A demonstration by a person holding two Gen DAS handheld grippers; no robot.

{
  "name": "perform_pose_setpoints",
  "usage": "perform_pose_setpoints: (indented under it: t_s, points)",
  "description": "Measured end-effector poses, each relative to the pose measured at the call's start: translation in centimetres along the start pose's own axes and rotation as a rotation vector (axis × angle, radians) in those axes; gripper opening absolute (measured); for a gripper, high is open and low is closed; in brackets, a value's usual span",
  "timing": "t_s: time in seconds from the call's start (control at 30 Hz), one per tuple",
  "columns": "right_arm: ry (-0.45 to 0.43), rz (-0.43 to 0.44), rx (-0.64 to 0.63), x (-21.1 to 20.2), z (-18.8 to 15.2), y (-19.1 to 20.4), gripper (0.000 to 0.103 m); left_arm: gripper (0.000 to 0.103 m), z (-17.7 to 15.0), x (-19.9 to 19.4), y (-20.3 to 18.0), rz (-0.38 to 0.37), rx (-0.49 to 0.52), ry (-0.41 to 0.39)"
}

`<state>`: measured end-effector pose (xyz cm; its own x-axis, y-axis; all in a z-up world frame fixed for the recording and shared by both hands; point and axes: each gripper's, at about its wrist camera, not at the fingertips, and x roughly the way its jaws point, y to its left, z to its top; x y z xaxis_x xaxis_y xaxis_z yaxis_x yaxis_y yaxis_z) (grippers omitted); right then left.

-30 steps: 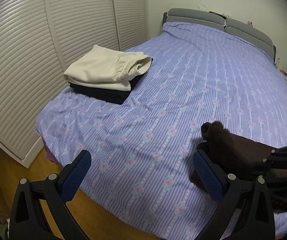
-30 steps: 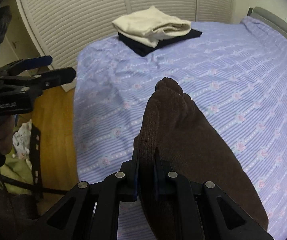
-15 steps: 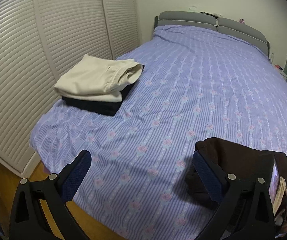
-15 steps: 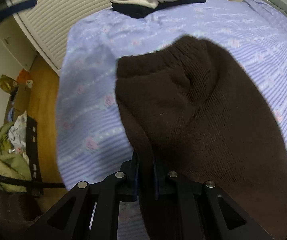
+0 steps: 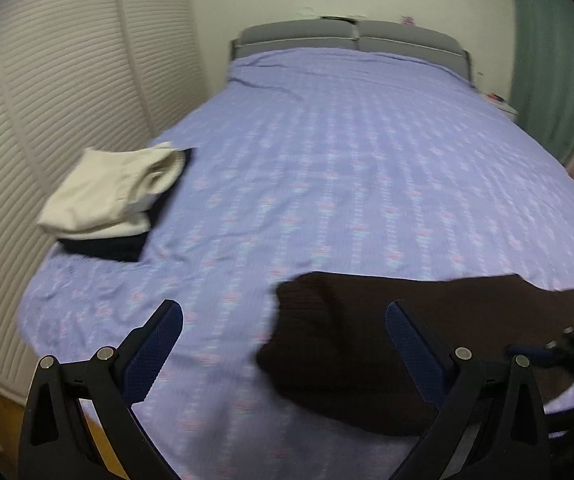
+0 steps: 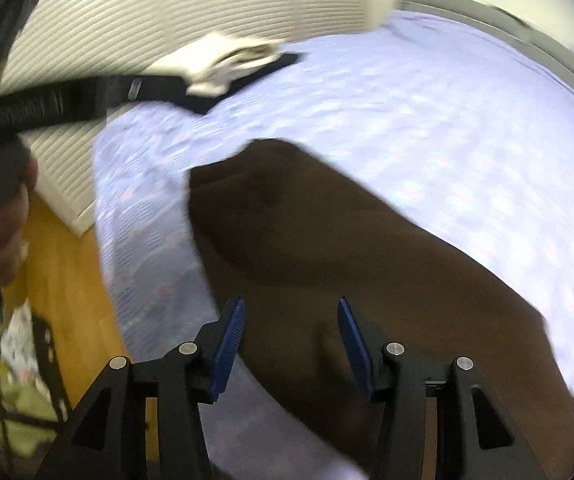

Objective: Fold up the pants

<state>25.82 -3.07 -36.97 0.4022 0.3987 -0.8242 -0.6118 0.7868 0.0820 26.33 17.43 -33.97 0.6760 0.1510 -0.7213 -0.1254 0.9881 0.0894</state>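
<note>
Dark brown pants lie bunched on the near edge of the purple bed, also in the right wrist view. My left gripper is open and empty, just above the pants' left end. My right gripper is open, its blue pads either side of the brown cloth without clamping it. It shows at the right edge of the left wrist view.
A folded cream garment sits on a folded black one at the bed's left side. White slatted closet doors stand to the left. Wood floor and a clothes heap lie below the bed edge.
My right gripper has opened and let go of the brown pants, which now lie on the bed. My left gripper swung right, over the pants.
</note>
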Motion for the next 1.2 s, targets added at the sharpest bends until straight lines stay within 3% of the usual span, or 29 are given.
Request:
perform_pose_setpoints:
  t_s: [0.27, 0.43, 0.6, 0.7, 0.83, 1.03, 1.1, 1.2]
  points:
    - [-0.002, -0.302, 0.471, -8.7, -8.3, -10.8, 0.049, 0.103, -0.3, 0.0, -10.9, -0.173, 0.159, 0.01]
    - [-0.015, -0.392, 0.744, -11.7, -15.0, -17.5, 0.049, 0.103, -0.3, -0.8, -17.7, -0.263, 0.243, 0.007]
    - [-0.057, -0.329, 0.928, -12.2, -19.4, -21.8, 0.049, 0.103, -0.6, -1.9, -23.3, -0.334, 0.33, -0.017]
    - [-0.074, -0.237, 0.994, -11.0, -21.8, -22.9, 0.049, 0.103, -0.5, -2.0, -25.6, -0.354, 0.369, -0.015]
    - [-0.082, -0.166, 1.061, -9.1, -23.6, -24.2, 0.051, 0.103, -0.2, -1.8, -28.1, -0.367, 0.401, -0.007]
    - [-0.123, 0.019, 1.127, -6.9, -25.2, -24.9, 0.054, 0.103, 0.1, -1.5, -30.7, -0.366, 0.444, -0.003]
    - [-0.137, 0.058, 1.12, -6.7, -24.8, -24.7, 0.034, 0.103, 0.3, -1.4, -31.2, -0.366, 0.448, 0.0]
    - [-0.137, 0.017, 1.025, -7.9, -23.3, -24.5, 0.022, 0.103, 0.5, -1.4, -32.0, -0.367, 0.454, -0.002]
